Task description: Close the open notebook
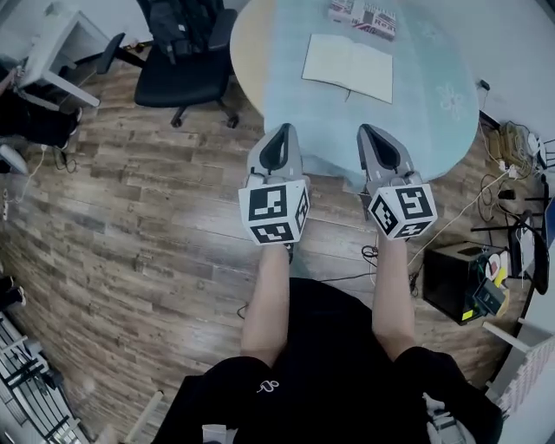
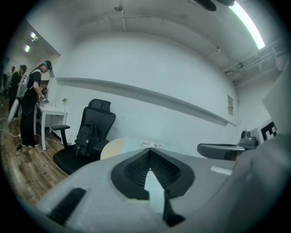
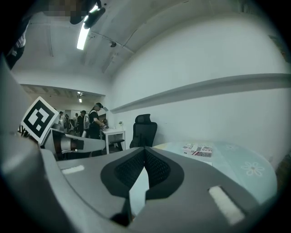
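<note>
The open notebook [image 1: 347, 68] lies flat with its white pages up, on the far part of the round table [image 1: 434, 113] with the pale blue cloth. Behind it sits a patterned box [image 1: 362, 17], also seen in the left gripper view [image 2: 153, 144] and the right gripper view [image 3: 198, 149]. My left gripper [image 1: 282, 130] [image 2: 149, 151] and right gripper [image 1: 368, 130] [image 3: 144, 149] hang side by side over the table's near edge, short of the notebook. Both point almost level toward it. Each pair of jaws meets at the tips with nothing between them. The grippers' own bodies hide the notebook in both gripper views.
A black office chair [image 1: 182, 52] carrying a backpack stands left of the table. A white desk [image 1: 52, 43] is at the far left, where a person [image 2: 32, 104] stands. On the wooden floor to the right are a black box [image 1: 460, 277] and cables [image 1: 512, 139].
</note>
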Tool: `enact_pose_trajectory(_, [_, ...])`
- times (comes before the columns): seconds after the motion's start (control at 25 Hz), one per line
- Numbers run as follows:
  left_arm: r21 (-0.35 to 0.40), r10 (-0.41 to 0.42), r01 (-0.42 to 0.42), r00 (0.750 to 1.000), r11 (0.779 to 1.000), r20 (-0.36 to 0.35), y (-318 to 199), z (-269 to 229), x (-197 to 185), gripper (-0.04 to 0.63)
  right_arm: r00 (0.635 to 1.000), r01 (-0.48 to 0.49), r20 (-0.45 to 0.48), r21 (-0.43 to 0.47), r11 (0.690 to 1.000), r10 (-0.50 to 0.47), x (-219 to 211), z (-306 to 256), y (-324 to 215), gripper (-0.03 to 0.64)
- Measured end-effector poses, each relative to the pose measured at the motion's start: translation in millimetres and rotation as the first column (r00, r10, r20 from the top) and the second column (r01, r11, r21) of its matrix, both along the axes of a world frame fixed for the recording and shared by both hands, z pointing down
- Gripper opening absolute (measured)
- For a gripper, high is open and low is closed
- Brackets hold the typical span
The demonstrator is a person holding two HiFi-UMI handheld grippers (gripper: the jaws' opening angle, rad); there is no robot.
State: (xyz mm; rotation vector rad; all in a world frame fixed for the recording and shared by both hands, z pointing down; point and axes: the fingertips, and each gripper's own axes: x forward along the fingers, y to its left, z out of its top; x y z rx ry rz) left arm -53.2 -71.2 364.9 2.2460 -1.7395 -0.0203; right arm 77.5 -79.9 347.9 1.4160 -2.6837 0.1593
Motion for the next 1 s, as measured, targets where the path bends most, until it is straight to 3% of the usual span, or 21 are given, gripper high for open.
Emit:
enact_pose_trajectory(0.32, [-0.071,0.051,-0.050,0.999,0.996,0.011,-120,31,-25,0.002,0.999,-0.046,-0.005,-0.030,0.999,0.045,-33,20,-115,0.011])
enact_pose_trajectory(0.56, [-0.172,0.103,-0.102,0.995,0.980,-0.003,-153,77,-1,0.002,0.984,-0.120,-0.147,-0.128,0.985,0.100,-1,74,-143,0.011])
enact_pose_trajectory(0.72, [-0.219,0.121,-0.118,0.993,0.969,0.000,-159,100,16,0.002,0.960,-0.101,-0.274,-0.165,0.981,0.053,9,110,-159,0.011])
enact_pose_trajectory(0.88, [-0.247,0.111,-0.107,0.994,0.963,0.004,-158,113,22,0.002,0.901,-0.021,-0.429,-0.172,0.985,-0.056,4,140,-175,0.020])
enact_pose_trajectory(1.0, [-0.264,0.093,-0.090,0.996,0.960,-0.003,-159,123,22,0.002,0.809,0.043,-0.572,-0.178,0.983,-0.139,1,163,-192,0.062])
